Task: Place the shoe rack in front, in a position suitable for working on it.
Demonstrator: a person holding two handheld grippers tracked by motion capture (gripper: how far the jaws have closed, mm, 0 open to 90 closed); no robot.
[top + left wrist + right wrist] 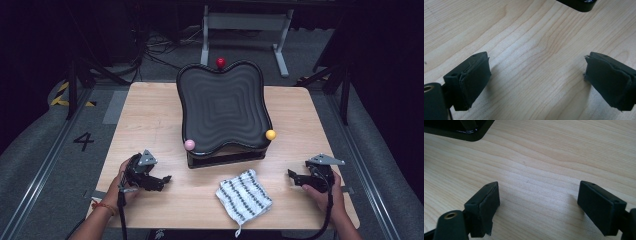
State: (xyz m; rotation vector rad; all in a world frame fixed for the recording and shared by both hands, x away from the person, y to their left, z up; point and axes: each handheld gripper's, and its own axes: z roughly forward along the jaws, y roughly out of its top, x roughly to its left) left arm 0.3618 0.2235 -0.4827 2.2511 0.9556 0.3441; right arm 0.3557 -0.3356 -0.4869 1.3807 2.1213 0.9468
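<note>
— Pale wood grain is what I get under both tools. The left gripper (pixel 161 181) rests on the table (pixel 150 115) at its near left, its fingers (pixel 471 80) spread wide with bare wood between them, nothing held.

— And the right one?

— The right gripper (pixel 295 176) sits at the near right, fingers (pixel 484 207) just as wide apart, empty too. Between the two lies a white cloth with dark stripes (pixel 244 195), near the front edge, well apart from both.

— Anything readable?

— A black "4" (pixel 83 141) marked on the grey floor left of the table. Behind the cloth stands a black wavy tray (pixel 222 107), with a pink ball (pixel 189 144), a yellow ball (pixel 270 134) and a red ball (pixel 220 62) at its rim.
</note>
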